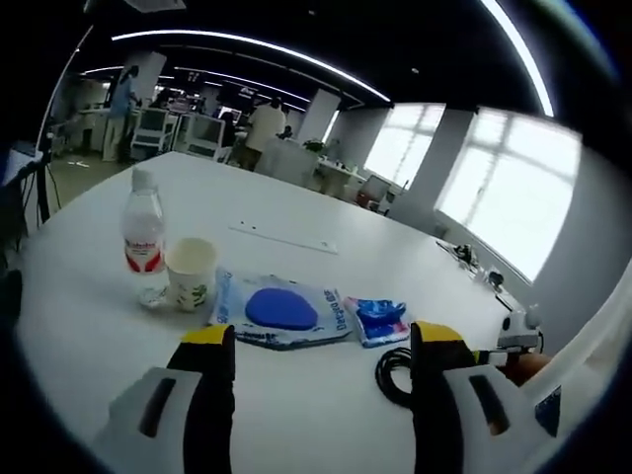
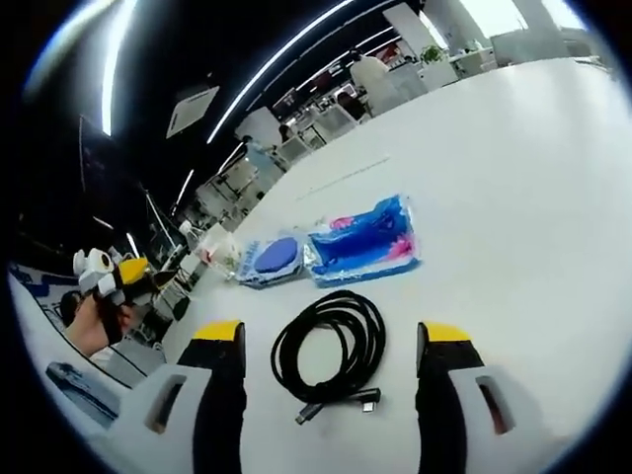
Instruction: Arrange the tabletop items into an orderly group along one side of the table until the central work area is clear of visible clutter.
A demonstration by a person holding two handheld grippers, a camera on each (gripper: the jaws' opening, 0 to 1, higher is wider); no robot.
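In the right gripper view the black cable (image 2: 331, 353) lies coiled on the white table (image 2: 533, 197) at the bottom middle, between the wide-spread jaws of the right gripper (image 2: 331, 341), which hold nothing; if the jaws pinch just one loop, I think the coil could fall open and make more mess. In the left gripper view the left gripper (image 1: 321, 341) is spread wide too and holds nothing, low in the frame just below the blue packet (image 1: 281, 310), with the paper cup (image 1: 191, 274) and water bottle (image 1: 144, 235) at middle left, and a bump could tip the cup.
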